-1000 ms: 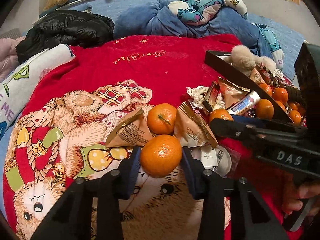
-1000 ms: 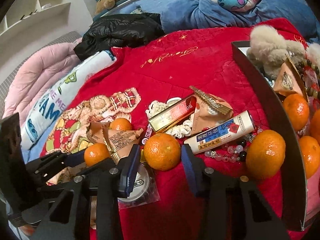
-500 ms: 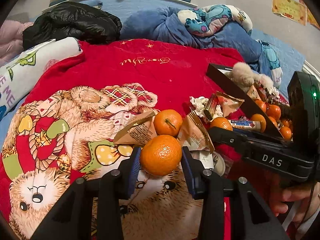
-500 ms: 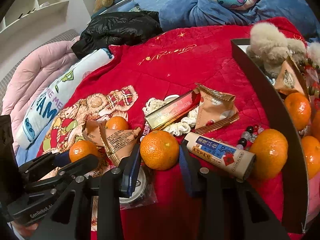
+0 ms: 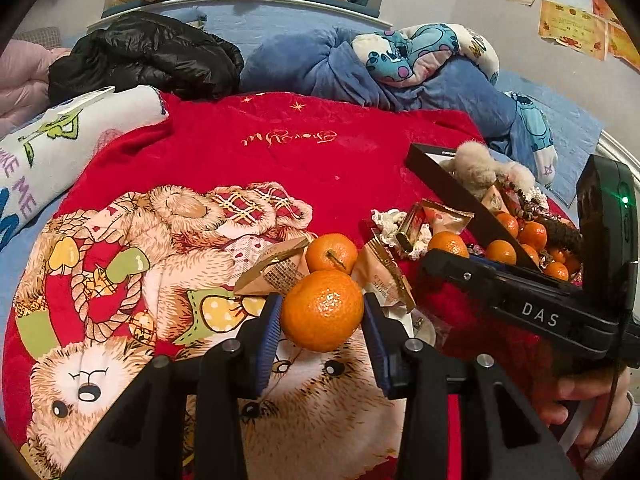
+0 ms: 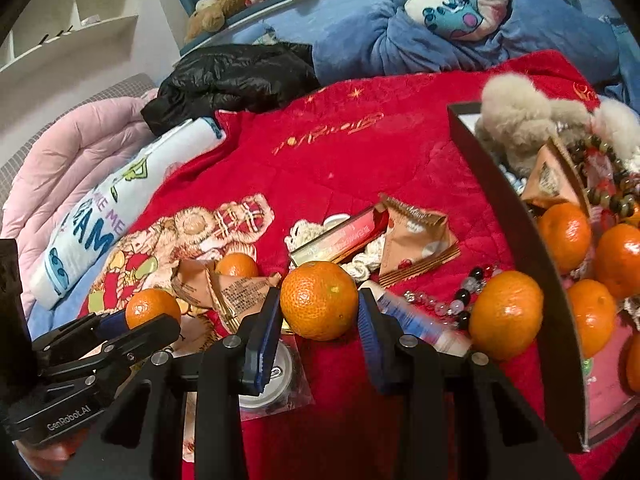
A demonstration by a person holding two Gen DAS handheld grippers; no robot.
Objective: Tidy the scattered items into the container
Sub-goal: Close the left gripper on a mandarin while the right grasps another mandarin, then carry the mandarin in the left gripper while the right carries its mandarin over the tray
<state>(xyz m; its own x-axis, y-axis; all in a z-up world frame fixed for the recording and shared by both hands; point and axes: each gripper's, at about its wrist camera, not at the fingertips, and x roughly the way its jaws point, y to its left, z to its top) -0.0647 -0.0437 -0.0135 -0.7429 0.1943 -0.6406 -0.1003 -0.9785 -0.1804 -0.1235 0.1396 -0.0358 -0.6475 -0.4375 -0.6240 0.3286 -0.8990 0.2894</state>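
The left gripper (image 5: 322, 312) was clenched on a mandarin (image 5: 322, 310), its 2 blue pads pressed against the fruit's sides above the bear print of the red blanket (image 5: 280, 160). Just behind that fruit lay a second mandarin (image 5: 331, 253) with its stem showing, flanked by 2 tan snack packets (image 5: 276, 270).

The right gripper (image 6: 319, 304) gripped another mandarin (image 6: 319, 300) in the same way, both pads touching its skin. Beneath its left finger sat a round silver tin (image 6: 266, 384) in clear wrap. A white tube with a blue label (image 6: 416, 320) lay under the right finger, blurred, beside a string of dark and clear beads (image 6: 456, 300). Further back lay a red and gold box (image 6: 336, 238), a cream crocheted piece (image 6: 304, 232) and a triangular snack pouch (image 6: 412, 236).

The black container (image 6: 520, 216) sat at the blanket's right edge, holding several mandarins, a fluffy beige toy (image 6: 516, 120), a pouch and a bead bracelet. 1 loose mandarin (image 6: 506, 316) rested on the blanket touching the container's outer wall. A black jacket (image 6: 236, 76) lay at the blanket's far edge.
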